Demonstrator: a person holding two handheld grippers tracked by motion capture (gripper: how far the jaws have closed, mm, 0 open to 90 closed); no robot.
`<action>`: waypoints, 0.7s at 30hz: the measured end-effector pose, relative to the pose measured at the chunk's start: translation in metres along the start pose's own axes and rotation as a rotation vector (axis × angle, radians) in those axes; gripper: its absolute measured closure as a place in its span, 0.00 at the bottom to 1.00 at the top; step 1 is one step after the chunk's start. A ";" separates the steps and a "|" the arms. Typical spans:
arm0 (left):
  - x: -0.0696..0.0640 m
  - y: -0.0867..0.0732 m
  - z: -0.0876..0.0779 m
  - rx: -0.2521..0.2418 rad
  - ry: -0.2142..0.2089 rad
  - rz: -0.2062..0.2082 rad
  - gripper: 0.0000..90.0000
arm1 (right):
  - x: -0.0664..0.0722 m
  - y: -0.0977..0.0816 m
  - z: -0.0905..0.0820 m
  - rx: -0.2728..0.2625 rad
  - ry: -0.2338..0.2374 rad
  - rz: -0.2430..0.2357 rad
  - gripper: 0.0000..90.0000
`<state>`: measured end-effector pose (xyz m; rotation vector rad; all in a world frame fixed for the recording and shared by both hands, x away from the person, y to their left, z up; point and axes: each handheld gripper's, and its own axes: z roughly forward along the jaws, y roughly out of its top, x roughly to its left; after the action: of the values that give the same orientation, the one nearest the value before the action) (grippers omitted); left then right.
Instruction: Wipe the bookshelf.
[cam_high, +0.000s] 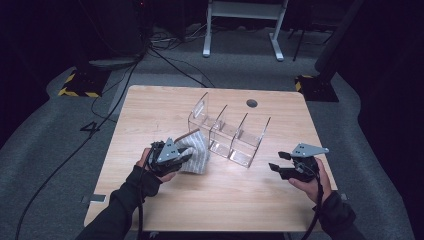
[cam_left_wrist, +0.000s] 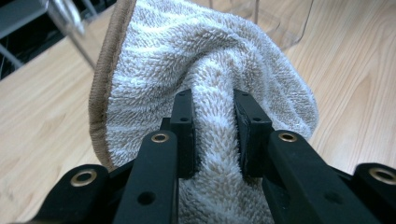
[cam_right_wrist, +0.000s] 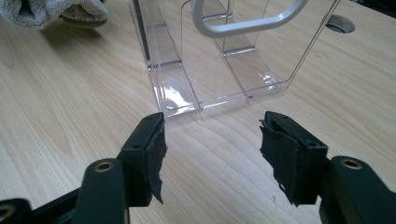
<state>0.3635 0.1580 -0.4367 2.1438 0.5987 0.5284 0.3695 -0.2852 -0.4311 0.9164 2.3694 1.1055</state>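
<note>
A grey-white towel (cam_high: 196, 152) with a brown edge hangs bunched from my left gripper (cam_high: 186, 156), just left of a clear plastic divider rack (cam_high: 230, 131). In the left gripper view the two black pads (cam_left_wrist: 186, 123) pinch a thick fold of the towel (cam_left_wrist: 205, 70). My right gripper (cam_high: 278, 161) hovers over the table's right side, jaws apart, nothing between them. In the right gripper view its fingertips (cam_right_wrist: 149, 149) frame bare wood, with the rack (cam_right_wrist: 224, 60) just ahead and the towel (cam_right_wrist: 51, 11) at the top left.
The wooden table (cam_high: 225, 195) has a round cable hole (cam_high: 252, 103) near its far edge. Cables and a white desk frame (cam_high: 245, 25) lie on the dark floor beyond. Black-and-yellow floor plates (cam_high: 77, 85) flank the table.
</note>
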 end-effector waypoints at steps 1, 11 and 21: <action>0.000 0.000 0.000 0.000 0.000 0.000 0.81 | 0.000 0.000 0.000 0.000 0.000 0.000 0.45; 0.002 -0.023 -0.006 0.052 0.004 -0.022 0.81 | -0.002 -0.016 0.000 0.015 0.003 0.006 0.43; 0.002 -0.043 -0.003 0.103 0.003 -0.057 0.71 | -0.002 -0.028 0.006 0.063 -0.006 -0.002 0.42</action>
<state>0.3532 0.1838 -0.4695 2.2152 0.7004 0.4793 0.3630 -0.2966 -0.4571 0.9374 2.4124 1.0314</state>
